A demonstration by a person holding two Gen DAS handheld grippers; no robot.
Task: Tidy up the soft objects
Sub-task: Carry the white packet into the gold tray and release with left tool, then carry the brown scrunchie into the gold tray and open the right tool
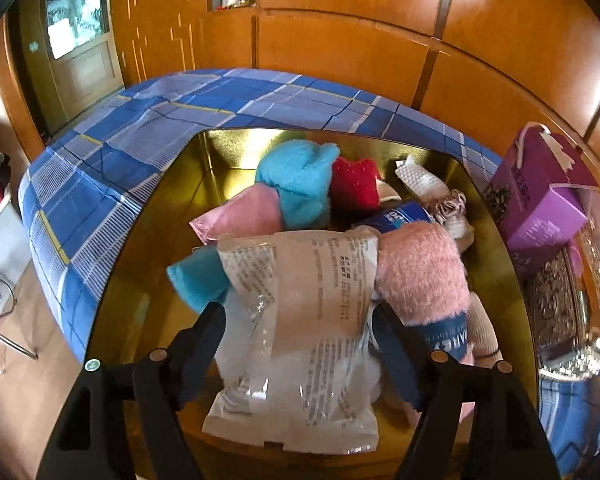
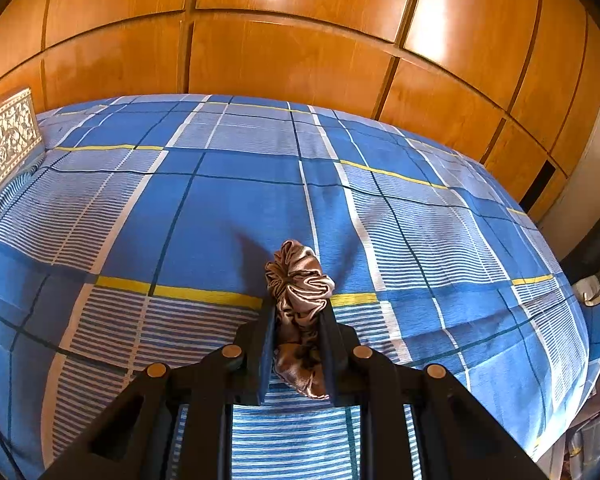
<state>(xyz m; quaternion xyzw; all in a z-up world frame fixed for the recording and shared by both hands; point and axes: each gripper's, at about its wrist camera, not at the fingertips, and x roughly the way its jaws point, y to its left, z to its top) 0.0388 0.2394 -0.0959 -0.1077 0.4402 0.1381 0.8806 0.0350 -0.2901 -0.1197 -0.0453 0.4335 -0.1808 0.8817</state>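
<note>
Left tool (image 1: 296, 316) apart around packet (image 1: 296, 320) over tin (image 1: 500, 248). Right tool (image 2: 298, 308) clamped on scrunchie (image 2: 300, 284); satin may slip toward 6 o'clock onto bed (image 2: 220, 208).

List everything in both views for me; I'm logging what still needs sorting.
tin: one, gold inside, on the bed
plastic packet: one, clear with print, in the tin between the left tongs
pink pouch: one, in the tin
blue plush pieces: two, in the tin
red plush piece: one, in the tin
pink fluffy roll: one, in the tin
purple box: one, right of the tin
scrunchie: one, brown satin, in the right tongs
bedspread: one, blue plaid
wardrobe: wood panels, behind the bed
left tongs: black, apart around the packet
right tongs: black, shut on the scrunchie
</note>
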